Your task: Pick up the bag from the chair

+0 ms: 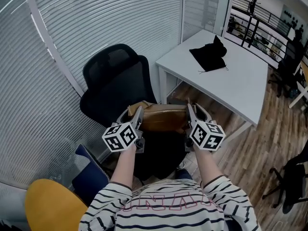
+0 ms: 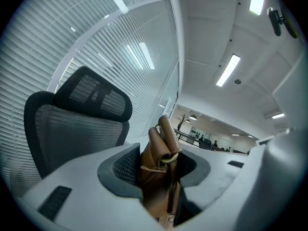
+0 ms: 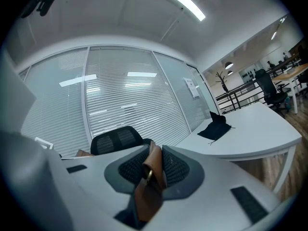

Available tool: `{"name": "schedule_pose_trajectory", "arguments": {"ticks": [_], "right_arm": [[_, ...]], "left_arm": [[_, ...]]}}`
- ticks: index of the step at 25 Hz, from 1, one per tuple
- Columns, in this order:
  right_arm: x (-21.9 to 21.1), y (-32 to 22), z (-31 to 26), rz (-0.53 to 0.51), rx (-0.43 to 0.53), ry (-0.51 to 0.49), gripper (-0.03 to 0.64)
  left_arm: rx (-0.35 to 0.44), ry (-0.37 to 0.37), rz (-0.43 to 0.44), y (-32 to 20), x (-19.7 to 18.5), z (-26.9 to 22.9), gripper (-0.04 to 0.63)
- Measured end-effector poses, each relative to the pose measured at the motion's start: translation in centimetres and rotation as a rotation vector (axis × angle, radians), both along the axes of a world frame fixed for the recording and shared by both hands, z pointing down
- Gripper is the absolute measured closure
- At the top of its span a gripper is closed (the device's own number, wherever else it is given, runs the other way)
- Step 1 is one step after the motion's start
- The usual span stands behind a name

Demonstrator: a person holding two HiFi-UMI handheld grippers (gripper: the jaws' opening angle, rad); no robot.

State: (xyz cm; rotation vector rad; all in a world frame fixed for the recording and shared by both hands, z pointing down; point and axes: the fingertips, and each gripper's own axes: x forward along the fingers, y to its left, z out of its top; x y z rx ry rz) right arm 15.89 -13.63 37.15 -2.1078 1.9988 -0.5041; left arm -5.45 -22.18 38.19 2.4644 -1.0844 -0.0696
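Left gripper (image 1: 138, 121) and right gripper (image 1: 190, 119) each pinched a strap of the brown bag (image 1: 161, 118). It seemed clear of the chair (image 1: 115, 83); lifting both evenly would keep it level.

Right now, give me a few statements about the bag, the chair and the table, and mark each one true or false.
1. The left tongs and the right tongs each grip the brown bag. True.
2. A black pouch lies on the white table. True.
3. The bag rests on that table. False: both tongs hold it by the black chair, apart from the table.
4. The chair's backrest is yellow. False: it is black.
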Motion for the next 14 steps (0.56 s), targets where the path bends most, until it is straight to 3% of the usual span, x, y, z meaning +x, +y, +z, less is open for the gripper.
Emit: {"name": "schedule_pose_trajectory", "arguments": {"ticks": [14], "right_arm": [[0.6, -1.5, 0.7, 0.003, -0.018, -0.006, 0.514]], "left_arm": [[-0.019, -0.009, 0.004, -1.4, 0.5, 0.8, 0.405]]}}
